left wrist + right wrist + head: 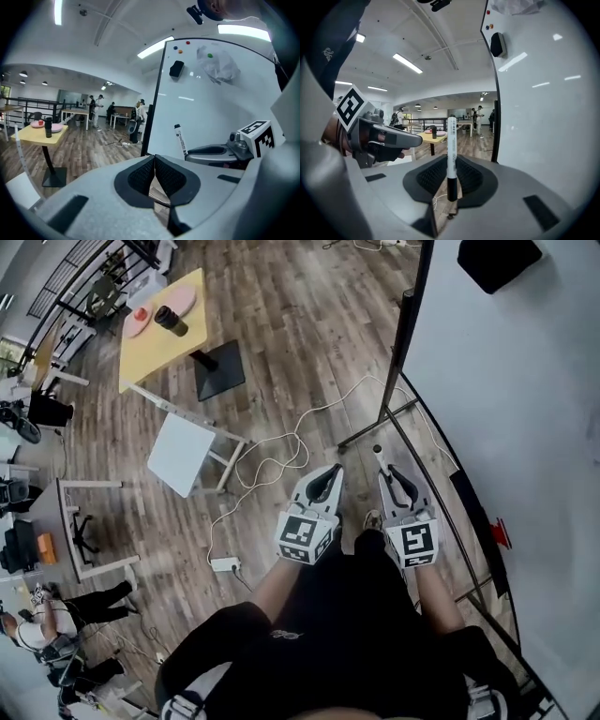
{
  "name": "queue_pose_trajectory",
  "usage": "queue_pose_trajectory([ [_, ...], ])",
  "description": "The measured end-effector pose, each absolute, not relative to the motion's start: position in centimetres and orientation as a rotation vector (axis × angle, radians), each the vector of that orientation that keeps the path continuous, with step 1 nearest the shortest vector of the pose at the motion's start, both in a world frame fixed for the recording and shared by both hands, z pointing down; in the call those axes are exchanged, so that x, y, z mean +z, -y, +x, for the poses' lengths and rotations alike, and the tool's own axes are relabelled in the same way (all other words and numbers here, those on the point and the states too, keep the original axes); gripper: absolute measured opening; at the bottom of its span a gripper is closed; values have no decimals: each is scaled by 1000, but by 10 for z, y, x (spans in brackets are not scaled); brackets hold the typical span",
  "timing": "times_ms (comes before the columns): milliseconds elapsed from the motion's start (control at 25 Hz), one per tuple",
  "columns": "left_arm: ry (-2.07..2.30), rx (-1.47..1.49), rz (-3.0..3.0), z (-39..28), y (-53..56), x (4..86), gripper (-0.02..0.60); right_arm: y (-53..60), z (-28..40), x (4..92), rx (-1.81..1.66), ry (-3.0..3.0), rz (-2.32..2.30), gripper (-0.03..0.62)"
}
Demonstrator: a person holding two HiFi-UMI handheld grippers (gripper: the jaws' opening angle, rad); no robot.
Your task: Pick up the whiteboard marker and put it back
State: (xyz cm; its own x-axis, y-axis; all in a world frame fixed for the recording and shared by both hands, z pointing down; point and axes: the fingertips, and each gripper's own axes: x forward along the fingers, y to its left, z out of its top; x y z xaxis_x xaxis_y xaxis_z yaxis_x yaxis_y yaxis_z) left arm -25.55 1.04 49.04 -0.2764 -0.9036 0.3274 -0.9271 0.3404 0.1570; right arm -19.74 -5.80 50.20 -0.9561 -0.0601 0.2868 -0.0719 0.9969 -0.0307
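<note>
Right gripper [450, 177] has its jaws partly closed, pads pressing on the whiteboard marker [451, 145]. The marker stands upright between them, white barrel above the pads, black end below. Left gripper [154, 174] is just beside it at the same level, pads meeting at the tips with nothing between them. Both point along the whiteboard [543, 103], which stands close on the right; the marker is clear of its surface. A black eraser [498, 44] sits high on the board. Wood floor [281, 324] below, yellow table [155, 348] well off.
</note>
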Motion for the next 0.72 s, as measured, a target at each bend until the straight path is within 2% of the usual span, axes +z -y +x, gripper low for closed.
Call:
queue_pose_trajectory([
  [360,1965,50,1969,-313,24,492,8,62,-232,504,-64,2671,548,55],
  [520,1779,82,2110,-292,54,508,8,83,-214,504,-125,2557,727,55],
  [720,1532,126,2247,-243,78,529,8,98,-152,521,-218,2302,908,55],
])
